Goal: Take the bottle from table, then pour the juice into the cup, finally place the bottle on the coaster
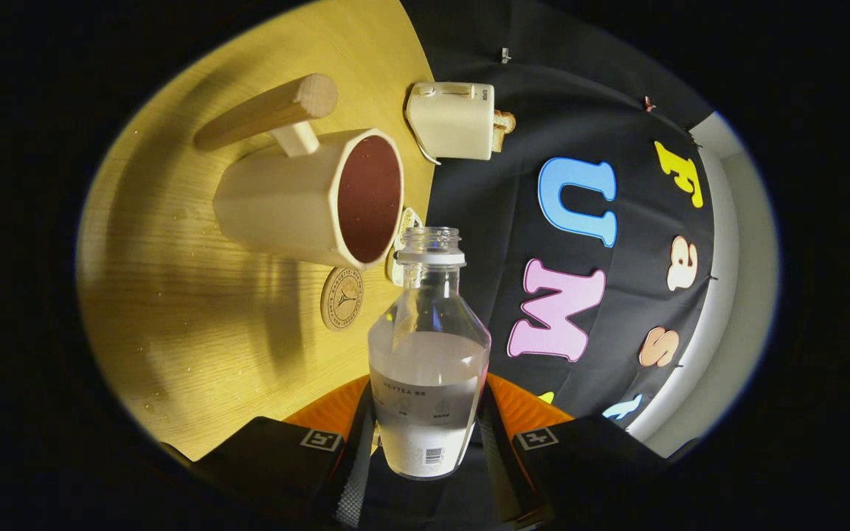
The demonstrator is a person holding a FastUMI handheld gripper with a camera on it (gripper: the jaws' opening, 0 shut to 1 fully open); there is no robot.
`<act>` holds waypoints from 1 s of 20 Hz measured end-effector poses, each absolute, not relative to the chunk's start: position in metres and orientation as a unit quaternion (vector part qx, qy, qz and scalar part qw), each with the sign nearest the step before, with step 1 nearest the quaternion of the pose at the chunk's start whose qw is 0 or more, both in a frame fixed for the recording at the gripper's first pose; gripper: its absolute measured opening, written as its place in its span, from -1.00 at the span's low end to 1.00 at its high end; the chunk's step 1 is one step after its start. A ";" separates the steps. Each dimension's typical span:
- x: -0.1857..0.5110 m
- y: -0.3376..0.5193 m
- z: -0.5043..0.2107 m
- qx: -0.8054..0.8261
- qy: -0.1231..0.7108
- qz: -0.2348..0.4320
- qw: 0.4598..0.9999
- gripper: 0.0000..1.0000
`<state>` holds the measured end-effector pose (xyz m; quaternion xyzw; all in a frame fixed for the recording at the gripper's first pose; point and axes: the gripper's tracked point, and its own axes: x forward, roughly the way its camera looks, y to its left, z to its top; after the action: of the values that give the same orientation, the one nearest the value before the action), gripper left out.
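We are holding the bottle [429,354] between the two fingers of the gripper [429,442], which are closing on its lower body from either side, so the claw is parted just as far as the bottle is broad. The bottle is clear, with rounded shoulders, a short neck and an open threaded mouth carrying no cap; pale liquid is filling roughly its lower half, and a pale label is wrapping around that part. The whole scene is leaning sideways in this view, so the wooden table [174,310] is standing up like a wall on one side of the bottle. Just beyond the fingers, beside the bottle's shoulder, a round cork coaster [341,298] with a dark printed mark is lying flat on the table. A little farther on, next to the bottle's mouth, the cup [307,199] is sitting on the table, a cream faceted mug with a dark reddish inside and a wooden bar handle; nothing is standing between the mouth and the cup's rim. Farther still, near the table's far edge, a small cream toaster [453,120] with a slice of bread showing is sitting.
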<state>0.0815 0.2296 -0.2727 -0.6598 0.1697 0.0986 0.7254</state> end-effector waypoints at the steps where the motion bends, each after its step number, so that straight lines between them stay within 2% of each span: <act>1: 0.082 0.231 -0.272 -0.665 0.166 0.100 0.721 0.40; 20: 0.090 0.220 -0.265 -0.699 0.147 0.108 0.692 0.40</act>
<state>0.0900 0.2202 -0.2647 -0.6989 0.1467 0.1076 0.6916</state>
